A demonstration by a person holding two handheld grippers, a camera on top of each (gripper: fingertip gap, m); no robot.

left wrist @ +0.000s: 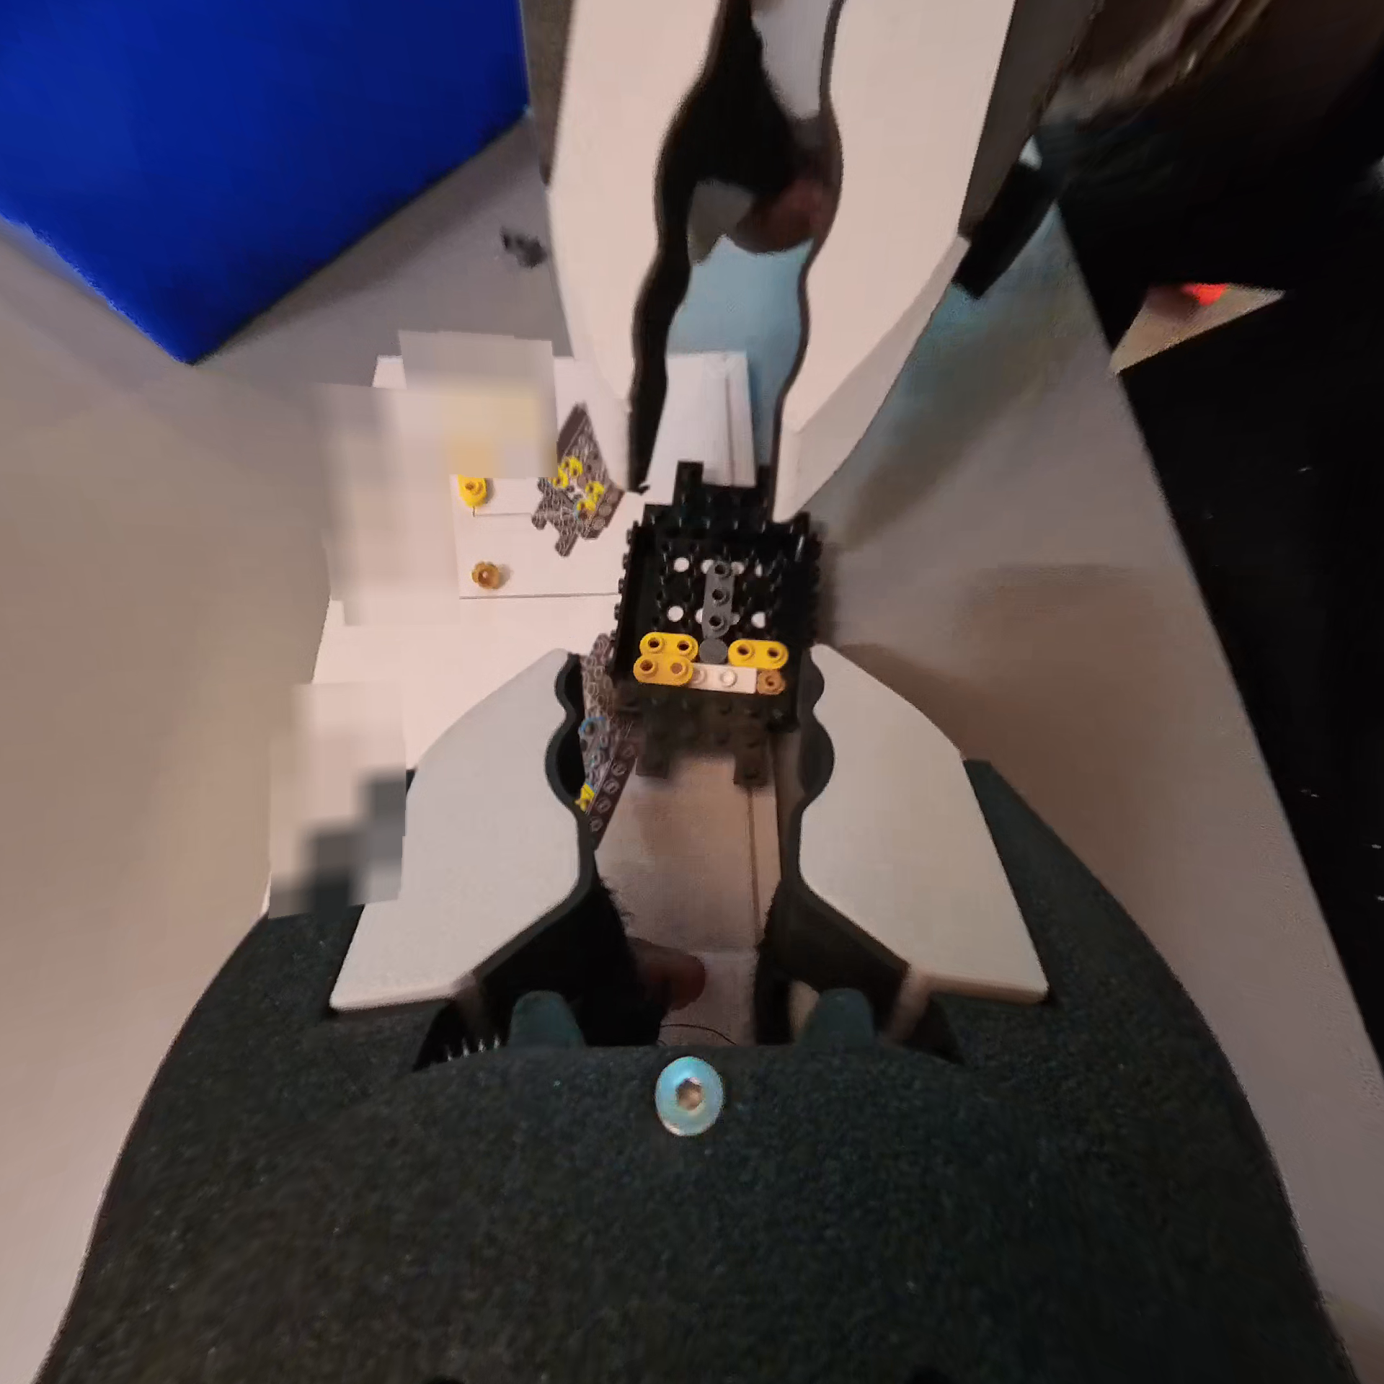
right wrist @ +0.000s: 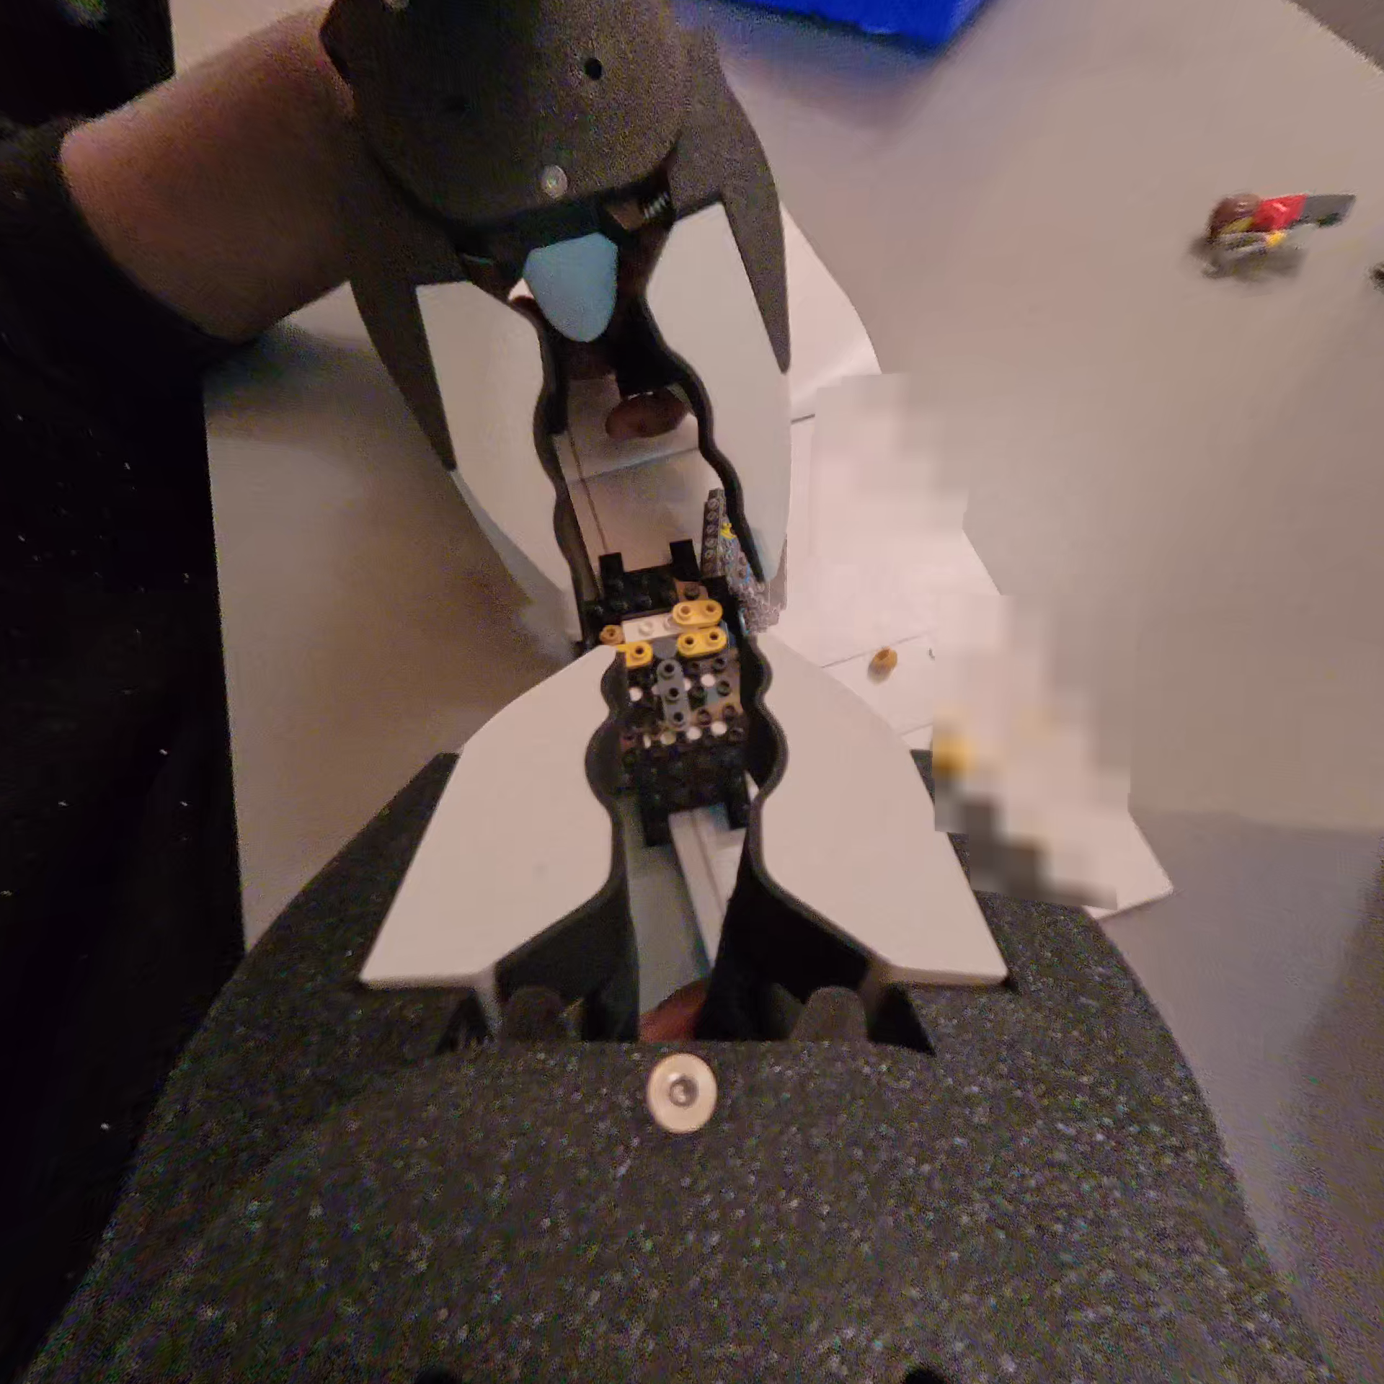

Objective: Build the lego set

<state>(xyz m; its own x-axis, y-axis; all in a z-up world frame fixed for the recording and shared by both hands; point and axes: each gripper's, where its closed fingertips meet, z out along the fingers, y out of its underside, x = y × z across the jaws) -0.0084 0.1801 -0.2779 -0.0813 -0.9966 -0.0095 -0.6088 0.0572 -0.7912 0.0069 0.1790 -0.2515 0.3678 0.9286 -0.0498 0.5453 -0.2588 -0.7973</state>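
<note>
The black brick model (left wrist: 719, 621) with yellow pieces (left wrist: 663, 657) sits between my two grippers, above the white paper sheets (left wrist: 524, 554). My left gripper (left wrist: 685, 678) clamps its near end, my right gripper (right wrist: 678, 719) clamps the other end. The grey table (left wrist: 1011, 636) is free to the right; a blue box (left wrist: 225, 150) stands far left.

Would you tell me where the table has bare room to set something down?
Bare grey table lies between the paper sheets and the small figure. It is crowded where both grippers flank the black brick model, with loose studs on the sheets.
</note>
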